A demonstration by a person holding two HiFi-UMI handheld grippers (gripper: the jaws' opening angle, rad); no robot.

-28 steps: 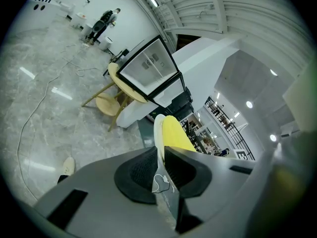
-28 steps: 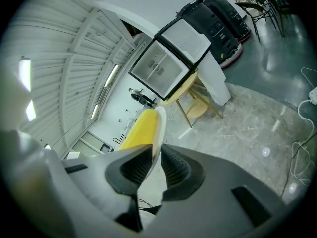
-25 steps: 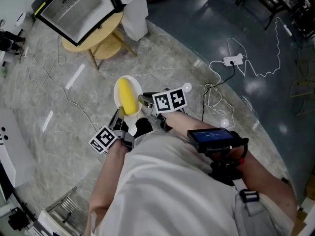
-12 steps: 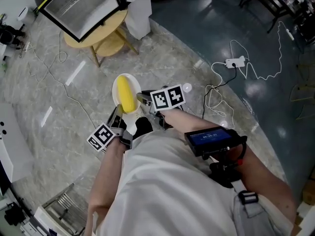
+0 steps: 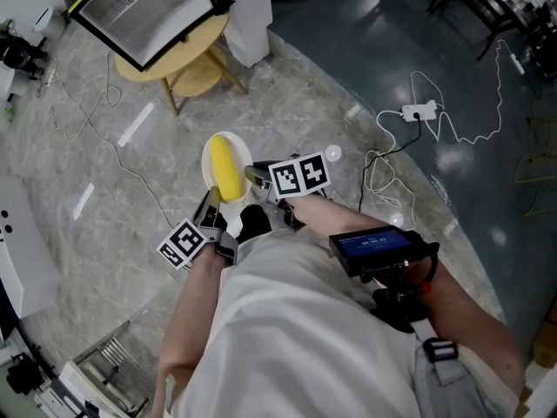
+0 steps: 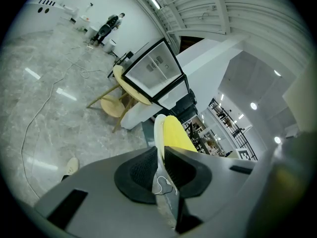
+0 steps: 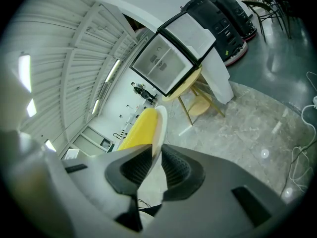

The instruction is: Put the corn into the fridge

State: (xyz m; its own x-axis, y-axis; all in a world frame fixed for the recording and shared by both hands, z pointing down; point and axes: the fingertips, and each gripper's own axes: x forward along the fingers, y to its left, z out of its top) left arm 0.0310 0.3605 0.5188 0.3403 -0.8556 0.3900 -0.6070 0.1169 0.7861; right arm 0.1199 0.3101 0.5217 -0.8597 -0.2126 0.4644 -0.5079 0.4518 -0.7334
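- Your left gripper (image 6: 161, 152) is clamped on the near rim of the white plate (image 5: 246, 157), with the rim pinched thin between the two ribbed pads.
- Your right gripper (image 7: 155, 155) is doing the same on the plate's right edge, jaws squeezed onto the rim.
- The corn (image 5: 227, 169) lies lengthwise down the middle of the plate. It's plain yellow with no husk, and touches neither gripper.
- You're holding the plate up in the air over the pale marble floor (image 5: 104, 198).
- The fridge (image 5: 144, 9) is a small glass-door one on a round wooden table (image 5: 187, 55), well apart from the plate, off to the upper left in the head view.
- For writing, there's a round emblem with lines of print on the fridge's glass, but it's too small to read.
- The marker cubes (image 5: 300, 177) only show black-and-white square patterns.
- The little screen (image 5: 376, 244) on your right forearm glows blue, with text I can't make out.
- A white power strip (image 5: 416, 109) with a looping cable sits on the darker floor to your right.
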